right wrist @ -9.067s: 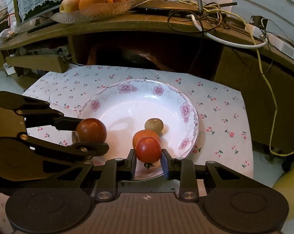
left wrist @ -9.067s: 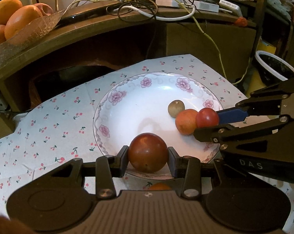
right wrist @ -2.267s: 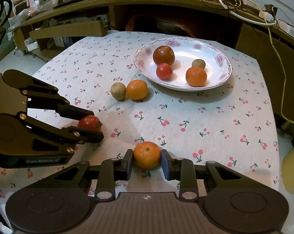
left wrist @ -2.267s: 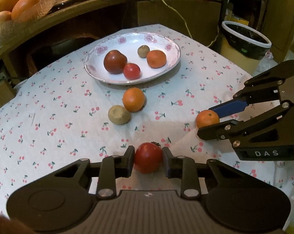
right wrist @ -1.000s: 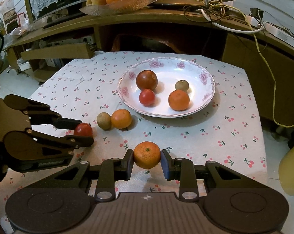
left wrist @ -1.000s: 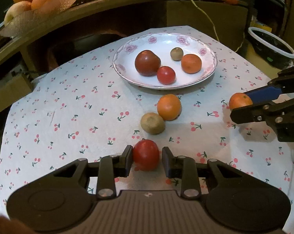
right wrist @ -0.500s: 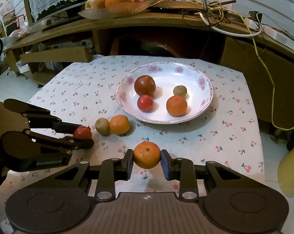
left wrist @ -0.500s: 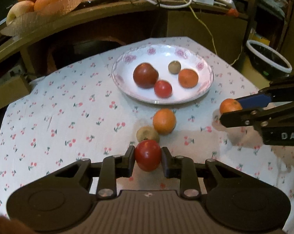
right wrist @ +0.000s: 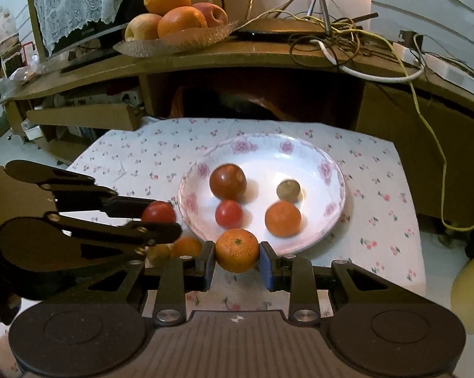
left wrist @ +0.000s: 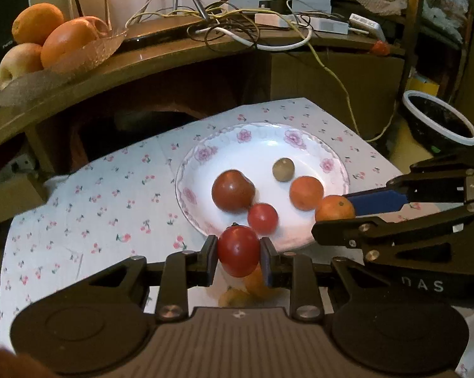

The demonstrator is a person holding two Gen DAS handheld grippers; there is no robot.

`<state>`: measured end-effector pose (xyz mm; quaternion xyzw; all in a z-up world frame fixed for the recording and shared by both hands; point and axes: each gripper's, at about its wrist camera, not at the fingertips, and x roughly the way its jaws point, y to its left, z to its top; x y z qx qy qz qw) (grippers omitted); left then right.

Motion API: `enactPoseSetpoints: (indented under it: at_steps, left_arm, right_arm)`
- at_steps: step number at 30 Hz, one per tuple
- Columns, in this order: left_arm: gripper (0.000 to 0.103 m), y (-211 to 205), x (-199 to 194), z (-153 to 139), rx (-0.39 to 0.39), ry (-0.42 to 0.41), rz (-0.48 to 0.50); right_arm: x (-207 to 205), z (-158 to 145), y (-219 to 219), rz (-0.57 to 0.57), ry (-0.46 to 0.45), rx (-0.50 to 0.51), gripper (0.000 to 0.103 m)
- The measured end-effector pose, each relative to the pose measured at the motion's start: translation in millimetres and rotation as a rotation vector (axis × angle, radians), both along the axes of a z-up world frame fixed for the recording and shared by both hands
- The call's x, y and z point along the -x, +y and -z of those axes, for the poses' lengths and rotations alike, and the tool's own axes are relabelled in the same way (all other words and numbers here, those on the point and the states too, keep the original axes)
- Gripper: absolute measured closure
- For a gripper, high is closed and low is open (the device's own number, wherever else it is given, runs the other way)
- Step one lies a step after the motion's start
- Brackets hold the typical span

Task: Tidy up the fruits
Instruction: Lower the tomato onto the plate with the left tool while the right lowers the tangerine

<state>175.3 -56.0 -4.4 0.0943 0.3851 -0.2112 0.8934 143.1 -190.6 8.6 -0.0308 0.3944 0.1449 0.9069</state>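
Fingers first, from my left wrist view: my left gripper [left wrist: 238, 250] tilts downward over the near rim of the plate [left wrist: 186, 170], its black pads clamped narrow on a smooth, glossy red tomato [left wrist: 238, 250] that hangs clear of the cloth. At the right edge my right gripper [left wrist: 334, 212] reaches in level with it, one blue pad showing, pinching a dimpled mandarin [left wrist: 334, 209] over the plate's right rim. On the white glazed plate, scalloped and printed with pink flowers, I see a big dark-red tomato [left wrist: 233, 191], a small red one [left wrist: 262, 218], an orange fruit [left wrist: 306, 192] and a dull olive ball [left wrist: 283, 169]. Below my pads two blurred orange-yellow fruits [left wrist: 252, 283] lie on the cherry-print tablecloth [left wrist: 111, 208].

From my right wrist view, the right gripper [right wrist: 237, 254] also points down at the plate's [right wrist: 331, 163] near edge, closed on the mandarin [right wrist: 237, 254], whose peel is pitted and matte. My left gripper [right wrist: 160, 217] comes in from the left with the tomato [right wrist: 158, 212] between its thin black fingers, just beside the rim. A ribbed glass dish [right wrist: 174, 39] of oranges and apples sits on the wooden shelf behind.
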Motion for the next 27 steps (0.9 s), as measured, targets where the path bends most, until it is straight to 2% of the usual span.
enactPoseSetpoints:
  at_steps: [16, 27]
  left_arm:
    - [0.070, -7, -33, 14, -0.016, 0.005, -0.003]
    - [0.070, -8, -46, 19, -0.004, 0.012, -0.014]
  right_arm:
    - [-39, 20, -8, -0.006, 0.042, 0.015, 0.072]
    - [-46, 20, -4, -0.042, -0.012, 0.054, 0.072]
